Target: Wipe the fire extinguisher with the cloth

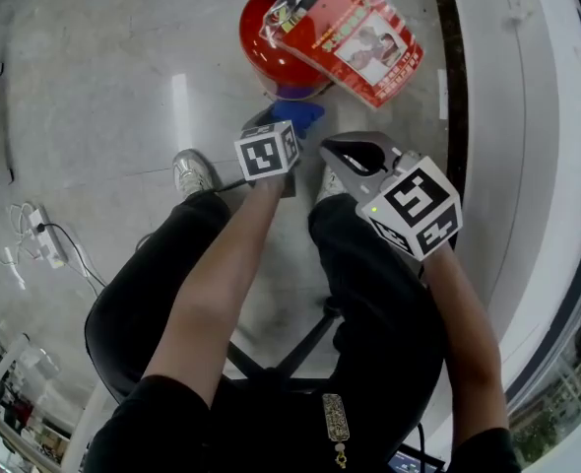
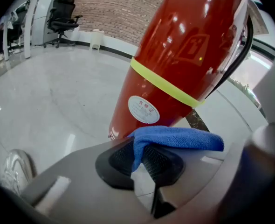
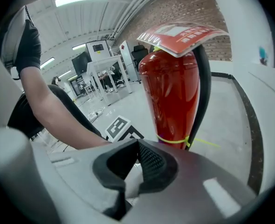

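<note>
A red fire extinguisher (image 1: 276, 42) stands on the pale floor, with a laminated red tag (image 1: 361, 35) tied near its top. It fills the left gripper view as a red cylinder (image 2: 175, 64) with a yellow band (image 2: 165, 85) and a round label. My left gripper (image 2: 138, 158) is shut on a blue cloth (image 2: 177, 138), whose free end hangs toward the cylinder's lower part; the cloth (image 1: 300, 116) shows beside the base from above. My right gripper (image 3: 136, 161) is shut on nothing, held short of the extinguisher (image 3: 172, 90) and its black hose (image 3: 200, 92).
The person sits on a black chair (image 1: 113, 338), a shoe (image 1: 192, 172) on the floor. A white power strip (image 1: 46, 239) with cables lies at left. A dark strip (image 1: 455, 87) borders the floor at right. Office chairs (image 2: 63, 13) stand far off.
</note>
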`<state>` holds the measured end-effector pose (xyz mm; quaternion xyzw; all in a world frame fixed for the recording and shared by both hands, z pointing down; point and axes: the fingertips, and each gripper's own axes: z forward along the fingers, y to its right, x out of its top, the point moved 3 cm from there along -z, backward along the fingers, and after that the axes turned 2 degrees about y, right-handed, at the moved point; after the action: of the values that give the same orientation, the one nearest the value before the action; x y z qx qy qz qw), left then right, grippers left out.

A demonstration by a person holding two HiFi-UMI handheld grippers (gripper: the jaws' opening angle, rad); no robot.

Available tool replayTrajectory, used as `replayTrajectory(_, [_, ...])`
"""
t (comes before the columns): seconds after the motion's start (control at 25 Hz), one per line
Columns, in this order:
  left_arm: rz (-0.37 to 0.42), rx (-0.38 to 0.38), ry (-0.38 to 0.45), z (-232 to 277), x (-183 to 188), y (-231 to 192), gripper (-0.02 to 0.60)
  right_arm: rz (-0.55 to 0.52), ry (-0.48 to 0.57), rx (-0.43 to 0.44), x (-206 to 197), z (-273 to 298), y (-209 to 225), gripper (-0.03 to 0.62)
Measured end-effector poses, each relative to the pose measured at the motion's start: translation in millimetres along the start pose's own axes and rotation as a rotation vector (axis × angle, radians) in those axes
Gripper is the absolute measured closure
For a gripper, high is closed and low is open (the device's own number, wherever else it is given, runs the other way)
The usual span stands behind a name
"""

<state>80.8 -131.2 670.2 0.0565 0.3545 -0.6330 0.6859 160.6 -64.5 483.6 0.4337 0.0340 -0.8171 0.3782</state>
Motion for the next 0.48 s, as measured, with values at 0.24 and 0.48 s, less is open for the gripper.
replayTrajectory(0.24, [-0.126,-0.016,0.013,16,-14,28,0.549,0.049,0.034,-0.036,-10,-17,15,0.591])
replayTrajectory(0.48, [-0.098,-0.038,0.047,28,-3,60,0.549,0.107,0.064,-0.081,-26,-35,28,0.591])
